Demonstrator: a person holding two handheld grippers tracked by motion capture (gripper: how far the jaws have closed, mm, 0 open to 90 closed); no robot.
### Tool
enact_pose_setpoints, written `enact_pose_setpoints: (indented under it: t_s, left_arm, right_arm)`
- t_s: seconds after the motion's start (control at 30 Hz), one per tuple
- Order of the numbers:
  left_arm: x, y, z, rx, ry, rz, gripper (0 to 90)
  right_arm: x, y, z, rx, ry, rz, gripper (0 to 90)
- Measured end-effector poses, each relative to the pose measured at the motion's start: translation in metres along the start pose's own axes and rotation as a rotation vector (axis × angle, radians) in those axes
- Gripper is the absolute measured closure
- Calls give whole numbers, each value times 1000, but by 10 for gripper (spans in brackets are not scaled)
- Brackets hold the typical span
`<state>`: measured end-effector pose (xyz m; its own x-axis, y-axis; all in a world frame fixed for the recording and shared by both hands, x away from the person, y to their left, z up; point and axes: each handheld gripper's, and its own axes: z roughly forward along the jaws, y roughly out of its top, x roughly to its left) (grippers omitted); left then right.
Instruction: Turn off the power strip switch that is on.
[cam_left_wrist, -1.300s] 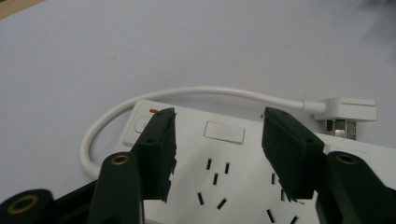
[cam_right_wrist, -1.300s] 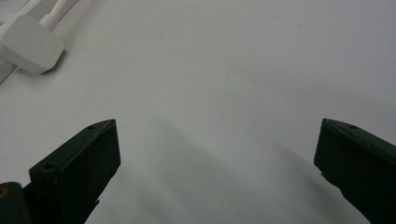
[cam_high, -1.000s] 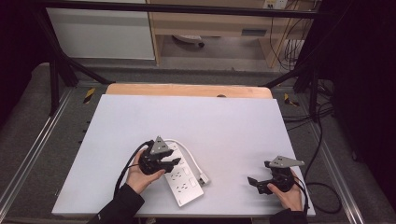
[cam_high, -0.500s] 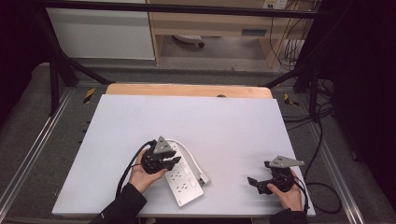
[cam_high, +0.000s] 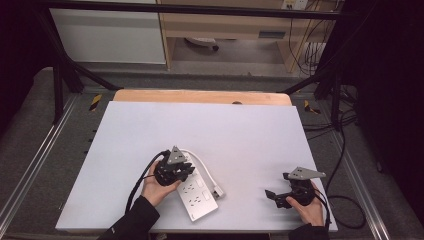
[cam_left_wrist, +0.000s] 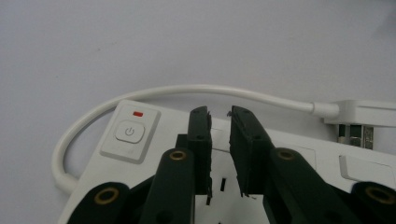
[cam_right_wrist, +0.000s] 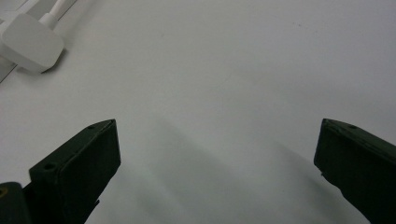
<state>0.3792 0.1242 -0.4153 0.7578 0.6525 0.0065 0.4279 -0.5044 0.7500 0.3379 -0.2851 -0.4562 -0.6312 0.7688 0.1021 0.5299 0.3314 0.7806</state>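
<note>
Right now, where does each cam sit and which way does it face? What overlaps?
High view: fixed above the person's side, looking forward and down on the table; both forearms, left hand-held gripper, right hand-held gripper.
Left gripper view: rides the left hand-held gripper, looking along nearly closed jaws over the power strip.
Right gripper view: rides the right hand-held gripper, jaws wide over bare table, plug at top left.
Shared: the plug appears in all three views.
</note>
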Motion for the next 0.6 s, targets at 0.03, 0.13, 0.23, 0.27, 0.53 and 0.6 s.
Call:
enact_pose_setpoints:
  t_s: [0.03, 0.13, 0.23, 0.27, 0.53, 0.6]
  left_arm:
    - [0, 0, 0, 0, -2, 0, 791]
    - [0, 0, 1, -2, -7, -4, 822]
    - [1, -1, 1, 1, -12, -3, 848]
    - [1, -1, 2, 2, -14, -2, 855]
    - [1, -1, 3, -2, -25, -8, 889]
    - [1, -1, 4, -1, -29, -8, 890]
  right_arm:
    - [0, 0, 0, 0, 0, 1, 11]
    - [0, 0, 0, 2, -1, -3, 11]
    - [0, 0, 0, 4, -2, -2, 11]
    - [0, 0, 0, 5, -1, 0, 11]
    - [0, 0, 1, 7, -2, -3, 11]
    - [0, 0, 1, 7, -1, -3, 11]
